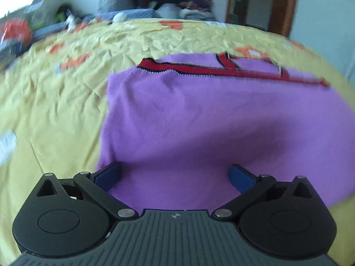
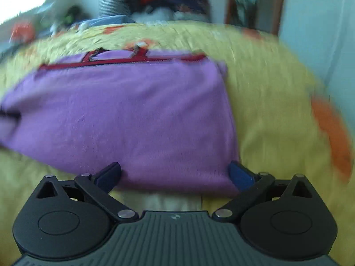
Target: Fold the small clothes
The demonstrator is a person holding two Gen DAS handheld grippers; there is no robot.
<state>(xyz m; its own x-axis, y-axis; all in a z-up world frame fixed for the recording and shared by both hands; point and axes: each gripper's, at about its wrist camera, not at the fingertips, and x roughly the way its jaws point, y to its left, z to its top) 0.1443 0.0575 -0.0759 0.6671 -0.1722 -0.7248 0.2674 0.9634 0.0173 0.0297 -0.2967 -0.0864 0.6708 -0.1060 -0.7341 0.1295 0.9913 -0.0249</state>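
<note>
On the bed's yellow sheet (image 1: 55, 110) lies the purple garment (image 1: 188, 115), partly folded, red trim (image 1: 199, 68) at its far edge. Further folds appear pending. Left gripper (image 1: 175, 175) and right gripper (image 2: 175, 174) hover at its near edge, fingers spread wide, holding nothing.

No legible text or labels.

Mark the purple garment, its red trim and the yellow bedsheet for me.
purple garment (image 1: 199, 122): left wrist view, middle of the flat purple panel.
red trim (image 1: 199, 67): left wrist view, the red band along the far edge.
yellow bedsheet (image 2: 277, 110): right wrist view, bare sheet right of the garment.
</note>
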